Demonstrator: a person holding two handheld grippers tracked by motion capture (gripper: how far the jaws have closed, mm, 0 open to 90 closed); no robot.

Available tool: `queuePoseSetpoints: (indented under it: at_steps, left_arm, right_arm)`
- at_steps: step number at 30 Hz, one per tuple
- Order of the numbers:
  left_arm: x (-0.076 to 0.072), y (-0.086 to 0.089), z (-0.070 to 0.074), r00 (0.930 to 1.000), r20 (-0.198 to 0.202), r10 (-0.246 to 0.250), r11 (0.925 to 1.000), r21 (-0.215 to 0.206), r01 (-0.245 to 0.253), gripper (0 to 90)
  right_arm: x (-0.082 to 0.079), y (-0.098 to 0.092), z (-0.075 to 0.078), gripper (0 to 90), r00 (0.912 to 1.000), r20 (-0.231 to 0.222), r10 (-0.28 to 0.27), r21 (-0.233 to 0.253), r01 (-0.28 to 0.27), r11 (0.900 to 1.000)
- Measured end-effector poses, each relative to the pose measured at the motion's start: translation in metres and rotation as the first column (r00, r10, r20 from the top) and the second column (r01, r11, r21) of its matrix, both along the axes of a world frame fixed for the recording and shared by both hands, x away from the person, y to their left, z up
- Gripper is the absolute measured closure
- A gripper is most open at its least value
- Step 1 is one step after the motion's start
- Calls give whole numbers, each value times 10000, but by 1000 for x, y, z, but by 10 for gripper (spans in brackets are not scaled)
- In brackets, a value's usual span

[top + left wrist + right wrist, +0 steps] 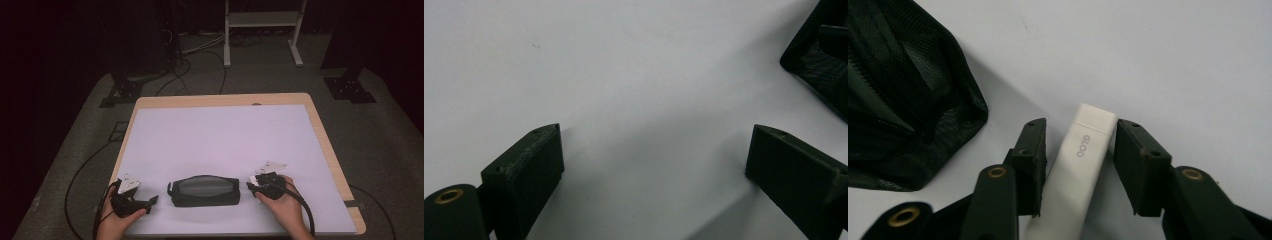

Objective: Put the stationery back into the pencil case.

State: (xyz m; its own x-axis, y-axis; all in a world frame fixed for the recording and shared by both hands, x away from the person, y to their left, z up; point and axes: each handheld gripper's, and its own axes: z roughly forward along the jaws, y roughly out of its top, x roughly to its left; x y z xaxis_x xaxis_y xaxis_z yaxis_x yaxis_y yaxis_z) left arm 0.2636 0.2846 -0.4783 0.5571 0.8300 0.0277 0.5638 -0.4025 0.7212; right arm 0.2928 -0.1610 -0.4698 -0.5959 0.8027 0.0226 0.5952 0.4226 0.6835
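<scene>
Pouch [203, 190], black mesh, lying near the front edge of the white tabletop [220, 130], long axis running left to right between the two hands. Right claw [256, 187]: clenched on a white stick [1083, 155] (marked "GLOO"), just beside the pouch's right end, stick pointing roughly past that end. Left claw [153, 200]: released, jaws wide apart over bare sheet, pouch's left end near, off to its right. Right hand looks the nearer to the pouch, though whether the stick is meant for it is a guess.

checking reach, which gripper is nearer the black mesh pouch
Right, narrowly. The right gripper sits just off the black mesh pouch's right end, with a white stick between its jaws; the left gripper waits a bit farther off its left end.
</scene>
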Motion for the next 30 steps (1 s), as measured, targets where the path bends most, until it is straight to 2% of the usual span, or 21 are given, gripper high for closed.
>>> queuePoseSetpoints:
  at_steps: [14,21,30]
  left_arm:
    - [0,0,0,10000,2,0,10000,7,0,76]
    - [0,0,0,10000,4,0,10000,3,0,76]
    - [0,0,0,10000,-12,1,10000,-5,-1,76]
  right_arm:
    - [5,-3,1,699,10000,-62,1,-145,-2,9999]
    - [8,-3,3,705,9994,-293,156,-212,-162,9996]
    - [8,-10,7,706,9996,-167,233,288,-228,9993]
